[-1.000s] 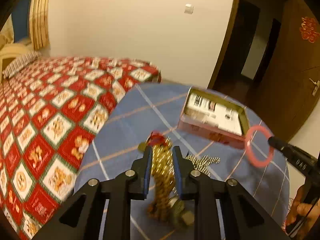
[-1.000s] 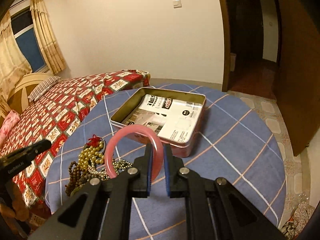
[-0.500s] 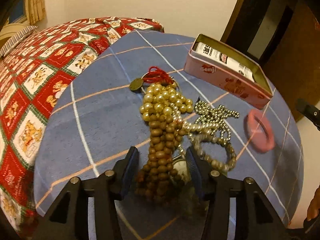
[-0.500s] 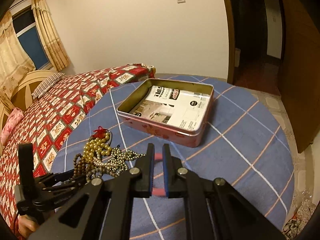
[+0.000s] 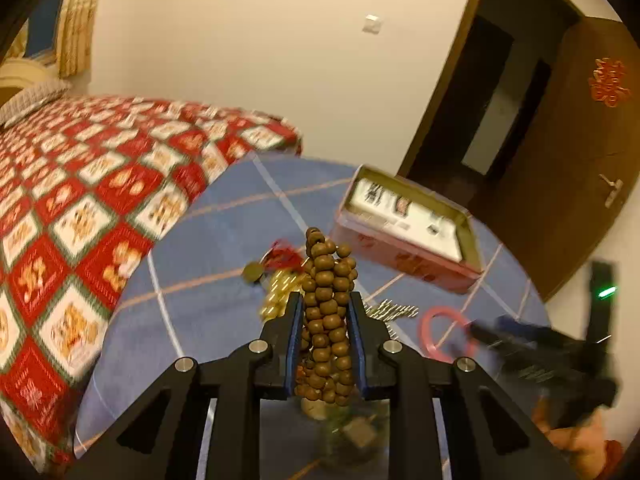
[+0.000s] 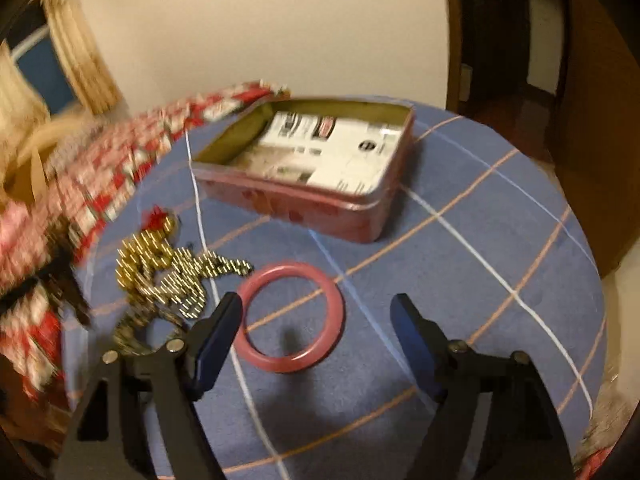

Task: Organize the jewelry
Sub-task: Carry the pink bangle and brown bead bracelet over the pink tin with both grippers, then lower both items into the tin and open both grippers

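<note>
Right wrist view: my right gripper [image 6: 316, 312] has just opened wide, leaving the pink bangle [image 6: 290, 316] flat on the cloth in front of the tin [image 6: 304, 200]. My left gripper [image 5: 324, 316] has just closed on the brown bead strand [image 5: 326, 312], lifted off the pile. Neither piece is in the tin yet.

Home bedroom: quilted bed [image 5: 100, 184], curtains [image 6: 80, 60], door [image 5: 576, 152].
</note>
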### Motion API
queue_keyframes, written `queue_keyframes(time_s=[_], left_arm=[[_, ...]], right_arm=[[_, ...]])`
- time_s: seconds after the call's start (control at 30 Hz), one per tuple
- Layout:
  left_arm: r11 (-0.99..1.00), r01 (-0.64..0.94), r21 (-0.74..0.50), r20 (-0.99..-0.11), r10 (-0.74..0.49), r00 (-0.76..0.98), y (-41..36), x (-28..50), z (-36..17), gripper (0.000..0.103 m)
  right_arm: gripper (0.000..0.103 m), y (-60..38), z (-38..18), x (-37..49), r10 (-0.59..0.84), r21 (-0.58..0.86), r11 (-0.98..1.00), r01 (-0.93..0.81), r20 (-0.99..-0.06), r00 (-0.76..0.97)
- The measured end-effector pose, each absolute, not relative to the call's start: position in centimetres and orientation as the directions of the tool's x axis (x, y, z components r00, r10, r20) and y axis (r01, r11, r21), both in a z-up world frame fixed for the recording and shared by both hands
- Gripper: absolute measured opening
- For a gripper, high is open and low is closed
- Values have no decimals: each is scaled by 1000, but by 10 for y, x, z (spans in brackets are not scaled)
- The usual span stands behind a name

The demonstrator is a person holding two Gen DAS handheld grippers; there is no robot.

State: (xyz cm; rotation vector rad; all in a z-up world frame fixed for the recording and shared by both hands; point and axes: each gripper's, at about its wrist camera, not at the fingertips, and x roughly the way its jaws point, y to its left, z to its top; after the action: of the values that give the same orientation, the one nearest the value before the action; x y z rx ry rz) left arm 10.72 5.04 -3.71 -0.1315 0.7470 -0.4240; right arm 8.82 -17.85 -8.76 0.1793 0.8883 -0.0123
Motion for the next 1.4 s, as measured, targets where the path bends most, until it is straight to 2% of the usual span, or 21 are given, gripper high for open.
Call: queue_keyframes(time_s=[0.07, 0.1, 0.13, 0.23, 0.37, 0.4, 0.43, 0.63, 0.83, 1.0, 1.17, 1.4], left_arm=[[899, 346, -269, -613, -437, 658, 45, 108, -28, 22], [897, 351, -269, -609, -441, 659, 43, 108, -27, 22], [895, 356, -268, -606, -444, 660, 41, 109, -25, 22], [892, 365, -266, -612, -449, 651, 36, 113, -26, 22], [891, 372, -259, -629, -448, 635, 30, 117, -32, 22], [890, 374, -260, -632, -450, 631, 28, 118, -35, 22], [889, 376, -260, -634, -451, 628, 27, 119, -36, 22], [886, 392, -248, -653, -452, 608, 14, 126, -46, 22], [875, 424, -232, -640, -466, 611, -4, 142, -37, 22], [863, 458, -211, -614, -482, 625, -26, 163, -23, 22], [857, 472, -205, -614, -488, 620, -51, 198, -21, 22], [857, 477, -194, -672, -471, 572, -81, 241, -47, 22]], right_arm=[[68, -168, -95, 94, 66, 118, 992, 47, -796, 602], [72, -163, -98, 97, 90, 128, 992, 24, -807, 583], [81, -158, -102, 100, 97, 125, 992, 11, -820, 564], [91, -150, -110, 102, 44, 59, 998, 8, -824, 565], [91, -144, -113, 105, 10, -3, 1000, -22, -825, 565], [87, -143, -113, 104, 3, -14, 1000, -27, -826, 564], [84, -144, -112, 103, 5, -16, 999, -33, -823, 568], [83, -157, -106, 100, 14, 14, 1000, -5, -821, 571], [83, -171, -58, 93, 12, 48, 998, 34, -742, 670], [83, -186, -29, 123, -24, 48, 996, 78, -687, 727], [83, -204, -29, 168, -49, 63, 990, 126, -688, 725], [83, -216, -52, 200, -48, 82, 984, 156, -725, 687]])
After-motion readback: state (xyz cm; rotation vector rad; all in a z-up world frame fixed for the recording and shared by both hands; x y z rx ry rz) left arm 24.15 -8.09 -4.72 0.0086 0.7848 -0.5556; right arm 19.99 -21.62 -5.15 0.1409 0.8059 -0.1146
